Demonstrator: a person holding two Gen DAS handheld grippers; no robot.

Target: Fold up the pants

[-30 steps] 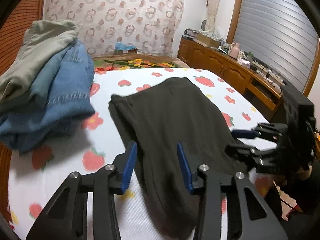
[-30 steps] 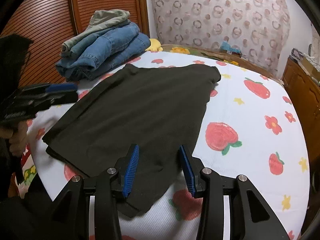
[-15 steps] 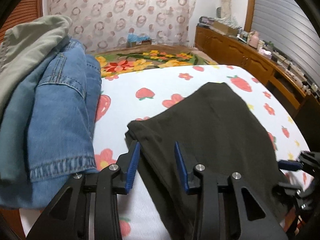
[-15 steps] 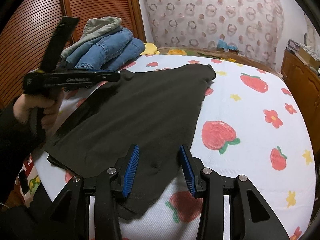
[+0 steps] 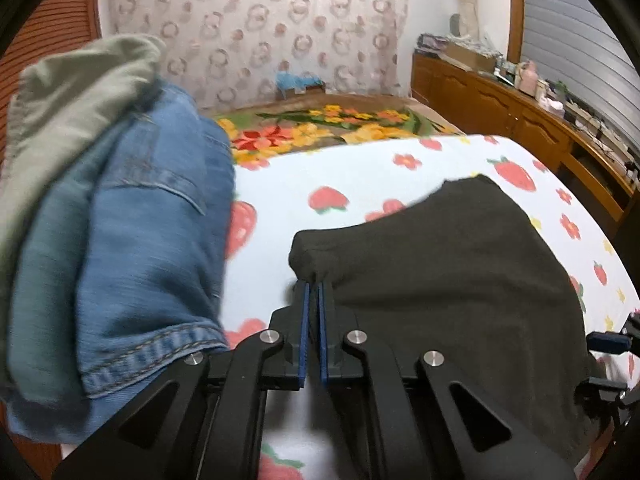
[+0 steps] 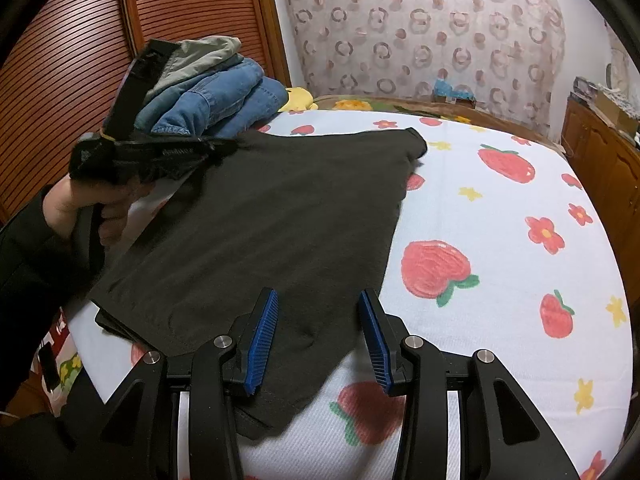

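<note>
The left gripper (image 5: 313, 286) has just clamped: its blue pads, apart and straddling the cloth edge a moment ago, are now pressed together on the far left corner of the black fabric pants (image 5: 460, 280), which bunch into a small raised knob just past the tips. That corner is secured, so the step in hand looks like gathering one end of the garment to carry it over for a fold. The right gripper (image 6: 318, 332) has not followed; its jaws stand about half open over the near hem of the pants, the cloth lying between them but not pinched, so that end is not yet held. The pants lie spread flat on the white bedsheet printed with red strawberries and flowers (image 6: 500, 208), running from the near edge toward the middle of the bed. In the right wrist view the person's hand (image 6: 80, 200) grips the left tool's handle. Close beside the clamped corner sits a pile of folded blue denim jeans (image 5: 140, 240) topped by a pale green garment (image 5: 76, 92); a lift swung that way could brush it.
</note>
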